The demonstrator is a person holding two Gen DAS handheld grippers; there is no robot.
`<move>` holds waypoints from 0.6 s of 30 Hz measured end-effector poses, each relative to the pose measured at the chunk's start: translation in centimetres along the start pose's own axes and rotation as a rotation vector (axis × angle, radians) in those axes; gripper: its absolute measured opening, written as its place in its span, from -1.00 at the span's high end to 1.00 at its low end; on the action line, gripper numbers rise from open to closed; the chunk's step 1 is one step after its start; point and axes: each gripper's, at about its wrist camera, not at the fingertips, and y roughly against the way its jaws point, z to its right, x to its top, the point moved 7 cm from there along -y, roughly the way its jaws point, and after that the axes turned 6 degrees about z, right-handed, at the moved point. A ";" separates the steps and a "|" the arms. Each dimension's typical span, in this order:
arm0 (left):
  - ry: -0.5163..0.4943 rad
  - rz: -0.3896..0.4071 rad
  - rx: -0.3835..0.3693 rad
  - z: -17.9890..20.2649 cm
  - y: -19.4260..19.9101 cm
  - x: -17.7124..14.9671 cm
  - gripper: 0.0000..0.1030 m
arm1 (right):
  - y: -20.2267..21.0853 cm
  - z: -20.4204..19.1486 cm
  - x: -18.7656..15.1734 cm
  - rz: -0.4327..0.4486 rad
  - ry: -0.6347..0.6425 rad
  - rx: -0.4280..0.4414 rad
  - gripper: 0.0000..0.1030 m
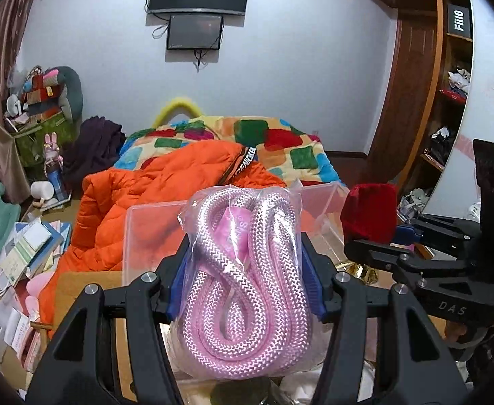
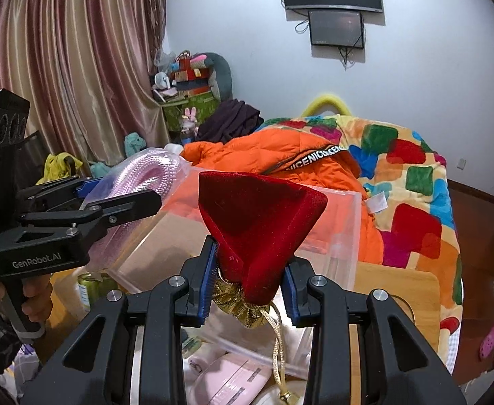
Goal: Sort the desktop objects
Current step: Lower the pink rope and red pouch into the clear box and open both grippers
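Note:
My left gripper is shut on a clear bag of coiled pink rope and holds it up over the near edge of a clear plastic bin. My right gripper is shut on a red velvet drawstring pouch with a gold neck and cord, held above the same bin. The right gripper with the pouch shows at the right of the left wrist view. The left gripper and rope show at the left of the right wrist view.
A wooden table carries the bin. Behind it lies a bed with an orange jacket and a colourful blanket. A pink flat item and a green can lie near the bin. Books and clutter fill the floor at left.

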 end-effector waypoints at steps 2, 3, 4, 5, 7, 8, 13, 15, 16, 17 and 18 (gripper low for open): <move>0.003 -0.014 0.004 -0.1 -0.5 -0.1 -0.10 | -0.5 0.1 -0.1 -0.019 0.006 0.004 0.35; 0.005 -0.022 0.003 -0.2 -0.7 -0.1 -0.10 | -0.8 0.2 -0.1 -0.029 0.007 0.008 0.32; 0.010 -0.033 0.000 -0.3 -0.9 -0.2 -0.10 | -1.0 0.3 -0.1 -0.035 0.007 0.010 0.32; 0.015 -0.046 -0.007 -0.3 -1.0 -0.3 -0.10 | -1.3 0.3 -0.1 -0.046 0.009 0.011 0.31; 0.021 -0.075 -0.015 -0.5 -1.3 -0.4 -0.10 | -1.7 0.4 -0.2 -0.061 0.016 0.008 0.31; 0.021 -0.085 -0.017 -0.6 -1.4 -0.4 -0.10 | -1.9 0.5 -0.3 -0.068 0.021 0.005 0.31; 0.020 -0.153 -0.019 -0.9 -2.2 -1.0 -0.11 | -2.8 0.2 -0.7 -0.112 0.053 0.005 0.31; 0.026 -0.162 -0.022 -1.0 -2.3 -1.1 -0.11 | -3.0 0.2 -0.8 -0.125 0.062 0.004 0.31; 0.022 -0.165 -0.019 -1.0 -2.3 -1.2 -0.11 | -3.2 0.2 -1.0 -0.133 0.067 0.004 0.31; 0.015 -0.167 -0.013 -0.9 -2.4 -1.2 -0.11 | -3.4 0.1 -1.1 -0.144 0.073 0.001 0.31; 0.007 -0.171 -0.009 -0.9 -2.4 -1.3 -0.11 | -3.6 0.1 -1.2 -0.150 0.076 0.000 0.31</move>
